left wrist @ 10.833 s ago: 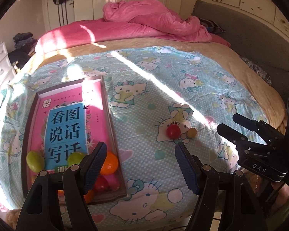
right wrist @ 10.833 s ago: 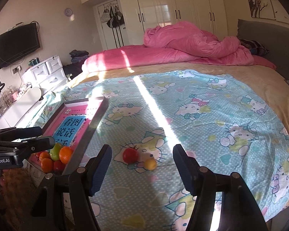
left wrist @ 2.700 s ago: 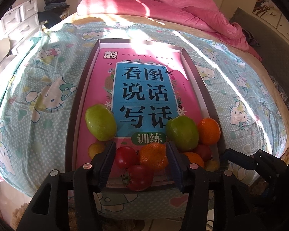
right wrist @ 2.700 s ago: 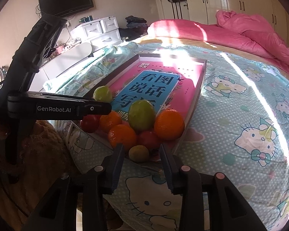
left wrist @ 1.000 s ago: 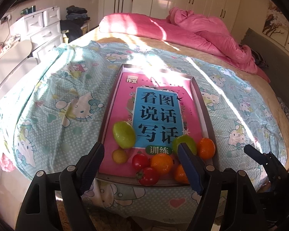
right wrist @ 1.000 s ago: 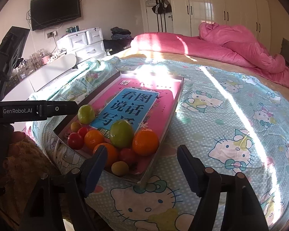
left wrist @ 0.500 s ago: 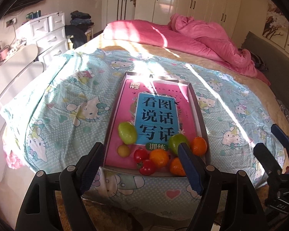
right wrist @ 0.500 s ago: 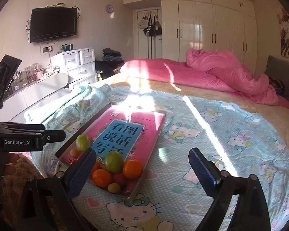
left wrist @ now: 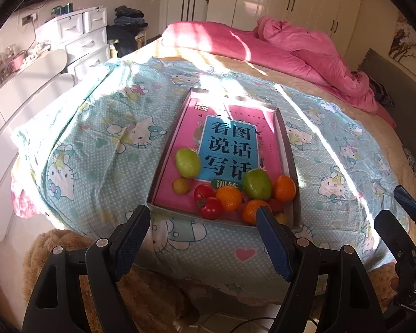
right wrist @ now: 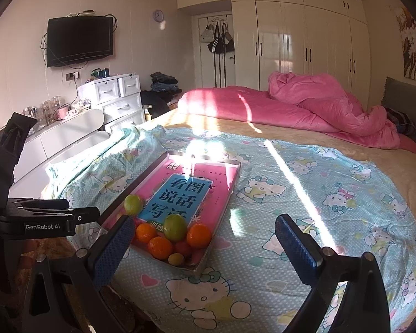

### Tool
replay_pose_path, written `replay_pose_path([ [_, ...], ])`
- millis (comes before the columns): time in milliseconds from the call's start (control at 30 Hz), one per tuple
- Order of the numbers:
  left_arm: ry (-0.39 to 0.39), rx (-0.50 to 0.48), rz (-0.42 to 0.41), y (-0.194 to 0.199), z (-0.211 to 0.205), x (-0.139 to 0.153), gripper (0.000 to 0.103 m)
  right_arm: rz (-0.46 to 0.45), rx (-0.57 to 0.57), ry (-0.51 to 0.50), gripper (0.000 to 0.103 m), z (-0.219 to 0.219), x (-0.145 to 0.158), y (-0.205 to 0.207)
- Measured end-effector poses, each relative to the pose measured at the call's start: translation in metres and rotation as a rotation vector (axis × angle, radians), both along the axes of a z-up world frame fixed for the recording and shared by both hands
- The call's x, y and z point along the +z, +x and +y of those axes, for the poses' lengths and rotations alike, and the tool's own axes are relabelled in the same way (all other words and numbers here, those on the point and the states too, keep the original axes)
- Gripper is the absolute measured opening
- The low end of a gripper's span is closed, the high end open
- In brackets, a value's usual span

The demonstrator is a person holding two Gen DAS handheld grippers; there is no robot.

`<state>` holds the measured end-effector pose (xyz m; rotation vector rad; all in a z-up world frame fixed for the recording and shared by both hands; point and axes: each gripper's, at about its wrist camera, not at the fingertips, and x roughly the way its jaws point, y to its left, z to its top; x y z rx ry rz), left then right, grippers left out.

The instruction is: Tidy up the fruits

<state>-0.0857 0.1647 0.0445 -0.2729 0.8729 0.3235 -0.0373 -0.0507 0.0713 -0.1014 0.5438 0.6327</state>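
Now fruits (left wrist: 230, 198) are sitting clustered at the tray's (left wrist: 163, 166) 6 o'clock end; left gripper (left wrist: 202, 238) and right gripper (right wrist: 205, 247) jaws are hanging spread, empty.

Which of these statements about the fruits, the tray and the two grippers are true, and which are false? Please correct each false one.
1. All the fruits lie inside the tray. True.
2. The left gripper holds an orange. False: nothing is between its fingers.
3. A pink book with a blue panel lies in the tray. True.
4. The fruits crowd the far end of the tray, by the pink quilt. False: they sit at the near end, by the grippers.
5. The right gripper is open and empty. True.
6. There is only one green fruit. False: there are two, one apart at the left and one among the oranges.
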Motion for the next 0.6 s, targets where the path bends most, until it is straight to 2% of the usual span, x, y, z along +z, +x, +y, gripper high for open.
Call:
replay_pose_path([
  [267, 0.03, -0.044, 0.032, -0.01, -0.028, -0.008, 0.08, 0.114, 0.008, -0.006, 0.102, -0.017, -0.015, -0.01],
  [600, 0.03, -0.026, 0.03, -0.006, -0.033, -0.017, 0.08, 0.139, -0.019, -0.031, 0.102, -0.024, -0.032, -0.013],
])
